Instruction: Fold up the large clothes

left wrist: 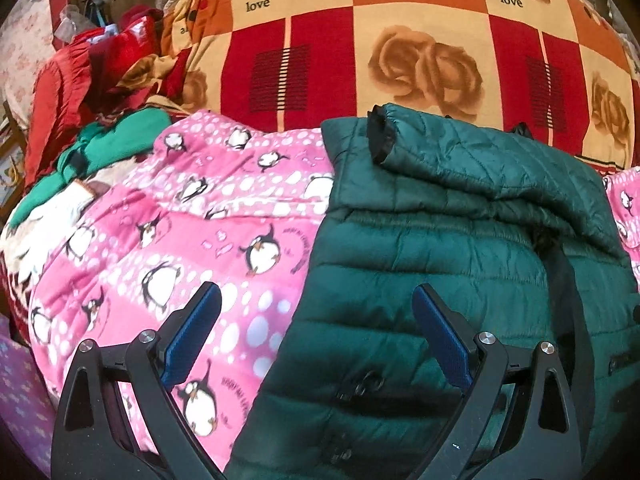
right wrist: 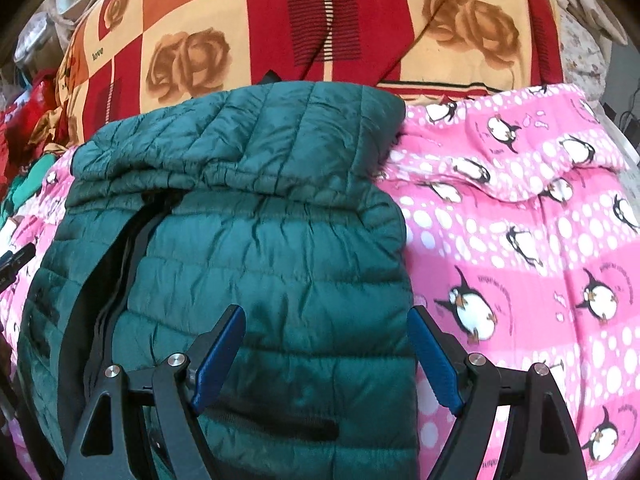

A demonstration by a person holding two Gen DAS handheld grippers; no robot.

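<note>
1. Left wrist view, surface and room: a pink penguin-print blanket (left wrist: 168, 240) covers the work surface. Behind it rises a large quilt (left wrist: 400, 52) in red, orange and cream squares with brown roses and the word "love". At the far left edge is a pale patterned wall or cloth, blurred.

2. Left wrist view, surroundings: a heap of red clothes (left wrist: 68, 88) and a green garment (left wrist: 120, 136) lie at the left, beyond the blanket. Grey, shiny items behind the heap are too blurred to tell.

3. Left wrist view, the task's thing: the dark green quilted jacket (left wrist: 460, 240) lies on the blanket, right of centre. A sleeve with a black cuff (left wrist: 382, 132) is folded across its top. The left gripper (left wrist: 316, 320) hovers over the jacket's left edge, jaws wide apart, nothing between the blue pads.

4. Right wrist view, surface and room: the same pink blanket (right wrist: 520, 240) fills the right side, the rose quilt (right wrist: 320, 20) the background.

5. Right wrist view, surroundings: red and green clothes (right wrist: 28, 152) crowd the left edge. A black clip-like part at the far left may be the other gripper; I cannot tell.

6. Right wrist view, the task's thing: the jacket (right wrist: 260, 248) lies flat, its black zip line (right wrist: 132, 240) left of centre and its top part folded down in a thick roll. The right gripper (right wrist: 326, 340) stands over its right edge, jaws spread, empty.
</note>
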